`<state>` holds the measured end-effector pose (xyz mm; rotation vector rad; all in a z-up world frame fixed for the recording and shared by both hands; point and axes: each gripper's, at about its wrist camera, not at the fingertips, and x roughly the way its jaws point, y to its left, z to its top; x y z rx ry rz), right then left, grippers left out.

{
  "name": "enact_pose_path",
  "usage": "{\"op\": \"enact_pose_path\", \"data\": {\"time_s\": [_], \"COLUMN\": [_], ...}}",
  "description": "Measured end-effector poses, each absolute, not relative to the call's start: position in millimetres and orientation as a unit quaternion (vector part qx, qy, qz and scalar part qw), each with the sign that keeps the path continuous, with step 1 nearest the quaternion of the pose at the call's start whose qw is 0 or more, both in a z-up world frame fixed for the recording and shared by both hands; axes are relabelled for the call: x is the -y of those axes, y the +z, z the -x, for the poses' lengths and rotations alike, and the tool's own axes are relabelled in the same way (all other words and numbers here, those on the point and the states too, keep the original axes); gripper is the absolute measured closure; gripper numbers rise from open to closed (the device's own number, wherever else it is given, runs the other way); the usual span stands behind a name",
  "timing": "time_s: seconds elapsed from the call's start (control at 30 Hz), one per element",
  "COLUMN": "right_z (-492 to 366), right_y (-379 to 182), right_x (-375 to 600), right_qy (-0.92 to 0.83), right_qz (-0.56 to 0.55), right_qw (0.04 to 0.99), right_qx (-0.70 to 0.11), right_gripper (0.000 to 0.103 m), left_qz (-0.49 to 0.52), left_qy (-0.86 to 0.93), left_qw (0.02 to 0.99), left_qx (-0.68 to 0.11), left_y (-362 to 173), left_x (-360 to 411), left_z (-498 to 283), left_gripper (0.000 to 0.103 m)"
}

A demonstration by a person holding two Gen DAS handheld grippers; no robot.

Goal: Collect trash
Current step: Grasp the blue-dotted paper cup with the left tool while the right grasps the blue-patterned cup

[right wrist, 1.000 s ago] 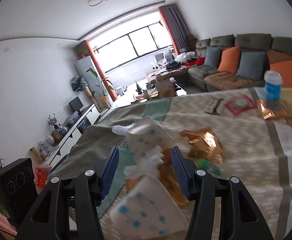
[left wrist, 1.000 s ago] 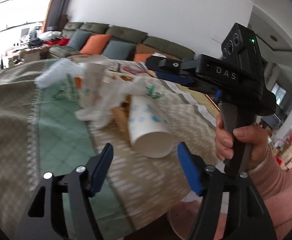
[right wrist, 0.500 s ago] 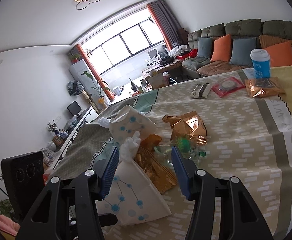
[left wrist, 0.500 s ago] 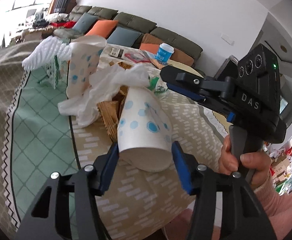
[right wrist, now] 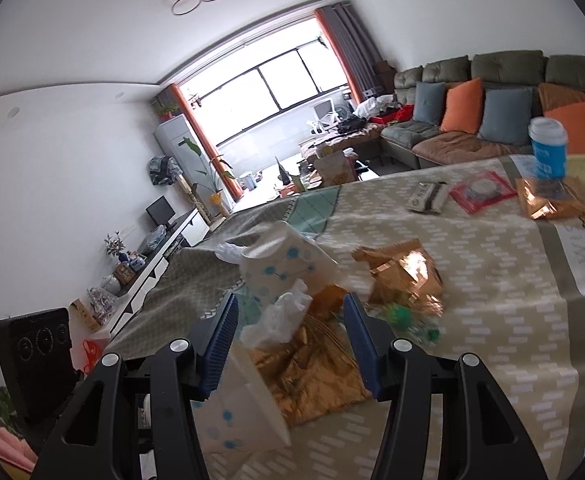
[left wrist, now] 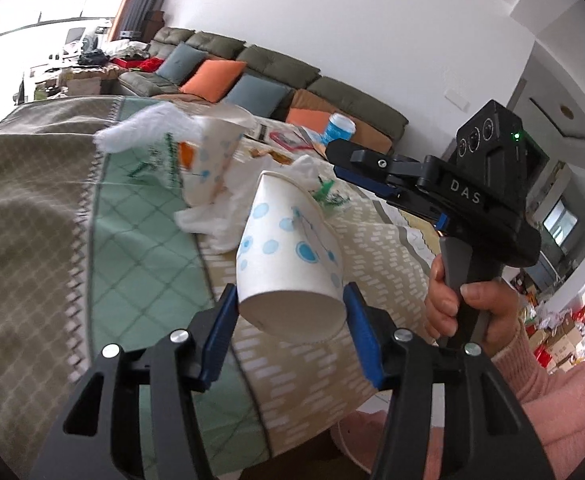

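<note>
A paper cup (left wrist: pixel 288 264) sits clamped between the left gripper (left wrist: pixel 290 322) fingers, lifted off the counter (left wrist: pixel 140 264). The right gripper (right wrist: pixel 290 344) hangs half-open, gripping nothing, over wrappers (right wrist: pixel 316 364), with a second cup (right wrist: pixel 288 264) at its 12 o'clock.

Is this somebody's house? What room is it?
It looks like a home's living room. There is a long green sofa with orange and grey cushions, a big window with curtains, and a table under a patterned cloth, strewn with trash.
</note>
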<state>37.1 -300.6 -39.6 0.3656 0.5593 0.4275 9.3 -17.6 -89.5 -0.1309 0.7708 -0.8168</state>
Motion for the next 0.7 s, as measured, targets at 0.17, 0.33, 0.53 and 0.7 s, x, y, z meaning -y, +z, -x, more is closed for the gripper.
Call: {"op": "enact_pose_path", "data": {"time_s": [0.17,0.33,0.53,0.7], "right_z": [-55.5,-78.3,-103.1,-113.8], "right_y": [-32.4,-32.0,-45.3,-52.8], "right_x": [274.1,248.6,225.6,221.9], "right_qy": [0.220,0.205,0.160,0.122], "right_qz": [-0.146,-0.114,-0.076,-0.066], "right_qw": [0.924,0.928,0.931,0.934], "right_qx": [-0.276,-0.290,-0.321,-0.329], "right_gripper": [0.044,0.036,0.036,0.044], "left_qz": [0.074,0.091,0.110,0.121], "left_qy": [-0.370,-0.339,-0.301,-0.278], "left_qw": [0.857,0.871,0.885,0.891], "left_qx": [-0.351,-0.343,-0.337,-0.337], "left_y": [-82.1,-78.7,-78.1,-79.9], "left_x": [-7.0,-36.4,-64.1,-84.2], "left_z": [-4.7,-5.0,-9.6,-13.6], "left_gripper": [0.049,0.049,0.049,0.049]}}
